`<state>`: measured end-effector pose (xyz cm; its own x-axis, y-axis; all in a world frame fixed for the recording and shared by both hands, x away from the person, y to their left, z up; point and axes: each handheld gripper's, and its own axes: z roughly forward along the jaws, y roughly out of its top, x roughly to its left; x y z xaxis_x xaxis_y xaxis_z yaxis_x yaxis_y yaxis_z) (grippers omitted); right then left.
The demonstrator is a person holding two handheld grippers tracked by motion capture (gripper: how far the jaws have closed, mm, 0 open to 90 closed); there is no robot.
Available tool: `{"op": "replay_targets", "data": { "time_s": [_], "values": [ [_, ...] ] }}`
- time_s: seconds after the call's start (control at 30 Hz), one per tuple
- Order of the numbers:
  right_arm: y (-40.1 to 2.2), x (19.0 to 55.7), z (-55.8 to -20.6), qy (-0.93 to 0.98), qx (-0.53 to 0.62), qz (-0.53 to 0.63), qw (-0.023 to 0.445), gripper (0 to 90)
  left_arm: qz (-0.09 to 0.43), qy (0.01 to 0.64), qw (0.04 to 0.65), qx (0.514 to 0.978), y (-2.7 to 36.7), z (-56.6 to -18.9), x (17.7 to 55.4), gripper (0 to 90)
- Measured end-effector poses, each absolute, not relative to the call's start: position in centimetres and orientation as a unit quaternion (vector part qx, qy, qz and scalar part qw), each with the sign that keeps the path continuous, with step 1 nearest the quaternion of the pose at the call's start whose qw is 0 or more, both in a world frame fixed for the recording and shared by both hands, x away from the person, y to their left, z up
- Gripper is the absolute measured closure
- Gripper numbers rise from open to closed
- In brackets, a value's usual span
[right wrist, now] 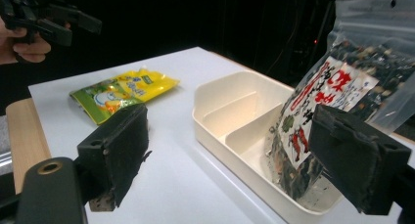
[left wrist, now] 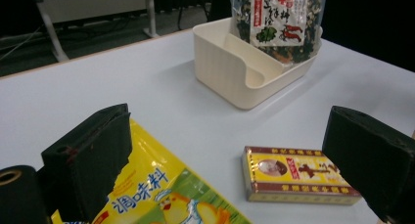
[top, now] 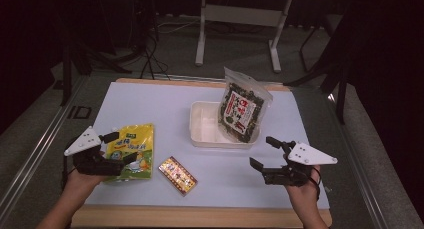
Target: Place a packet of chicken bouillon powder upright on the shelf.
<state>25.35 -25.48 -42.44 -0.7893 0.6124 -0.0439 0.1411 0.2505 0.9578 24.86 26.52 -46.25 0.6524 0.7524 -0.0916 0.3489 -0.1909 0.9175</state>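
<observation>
White divided tray (top: 200,131) holds a seaweed bag (top: 243,109) standing tilted.

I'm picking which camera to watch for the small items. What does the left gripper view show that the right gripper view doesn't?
The left gripper view alone shows the small red-and-gold box lying flat on the white table top. The right gripper view alone shows the other hand-held gripper held above the table, and the tray's inner divider. Both show the yellow pouch, the white tray and the seaweed bag standing in it.
</observation>
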Motion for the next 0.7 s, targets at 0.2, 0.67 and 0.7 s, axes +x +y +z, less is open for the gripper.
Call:
{"op": "replay_targets", "data": {
  "time_s": [0.2, 0.67, 0.7],
  "values": [
    [-24.9, 25.6, -42.8, 0.764, 0.240, 0.563, 0.204, 14.8, 0.192, 0.385, 0.511, 0.744, 27.9, -46.7, 25.5, 5.0],
    [-23.9, 25.1, -42.9, 0.769, 0.234, 0.569, 0.172, 10.2, 0.210, 0.448, 0.478, 0.726, 31.7, -48.6, 28.7, 14.2],
    [-23.9, 25.1, -42.9, 0.769, 0.234, 0.569, 0.172, 10.2, 0.210, 0.448, 0.478, 0.726, 31.7, -48.6, 28.7, 14.3]
  ]
}}
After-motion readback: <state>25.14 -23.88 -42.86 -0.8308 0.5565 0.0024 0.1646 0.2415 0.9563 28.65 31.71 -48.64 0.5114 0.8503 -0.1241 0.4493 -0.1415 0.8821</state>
